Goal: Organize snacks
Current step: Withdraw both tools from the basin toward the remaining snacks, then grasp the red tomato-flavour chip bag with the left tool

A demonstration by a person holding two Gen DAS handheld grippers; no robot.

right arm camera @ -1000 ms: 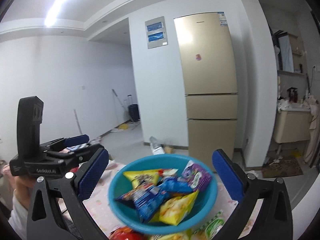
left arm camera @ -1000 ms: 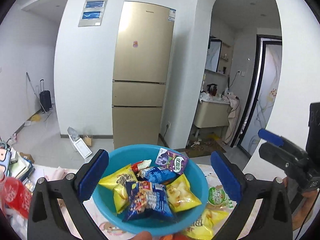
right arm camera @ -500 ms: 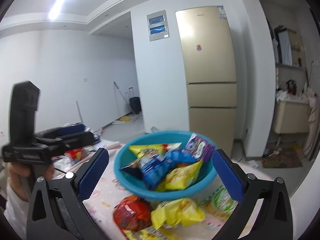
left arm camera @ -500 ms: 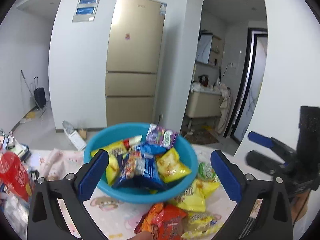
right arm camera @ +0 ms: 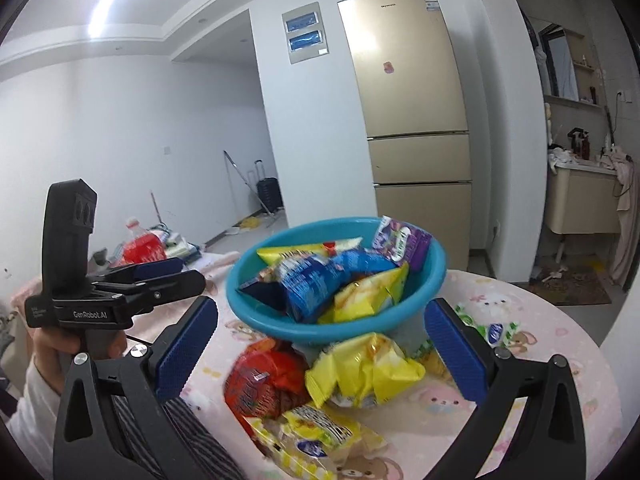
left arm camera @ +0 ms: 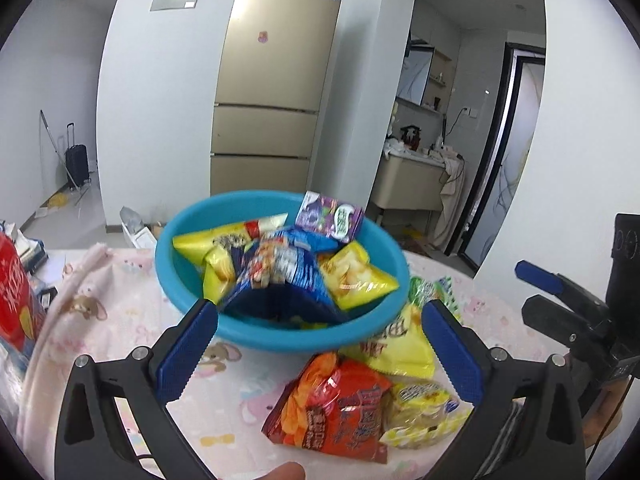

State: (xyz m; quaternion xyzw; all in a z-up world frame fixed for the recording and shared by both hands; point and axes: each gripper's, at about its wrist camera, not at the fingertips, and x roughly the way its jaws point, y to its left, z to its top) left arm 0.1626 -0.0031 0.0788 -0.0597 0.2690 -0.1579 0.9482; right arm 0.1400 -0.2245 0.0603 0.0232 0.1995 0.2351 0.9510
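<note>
A blue bowl (left arm camera: 172,264) (right arm camera: 436,264) stands on the table with several snack packets piled in it: a blue packet (left arm camera: 280,272), yellow ones and a purple box (left arm camera: 330,220). In front of the bowl lie a red packet (left arm camera: 332,400) (right arm camera: 264,380), a yellow packet (left arm camera: 396,344) (right arm camera: 360,364), a pale yellow packet (right arm camera: 320,436) and a green packet (right arm camera: 488,328). My left gripper (left arm camera: 319,308) is open, above the loose packets and short of the bowl. My right gripper (right arm camera: 320,306) is open too, over the same packets. Neither holds anything.
A pink cartoon tablecloth (left arm camera: 120,344) covers the round table, whose edge curves at the right (right arm camera: 592,344). A red package (left arm camera: 16,296) stands at the far left. A hand (right arm camera: 52,344) holds the left gripper (right arm camera: 132,284). A gold fridge (left arm camera: 276,80) stands behind.
Both cameras have pulled back and tilted down, so the bowl sits higher in view and the loose packets in front of it have appeared. Both grippers stayed open.
</note>
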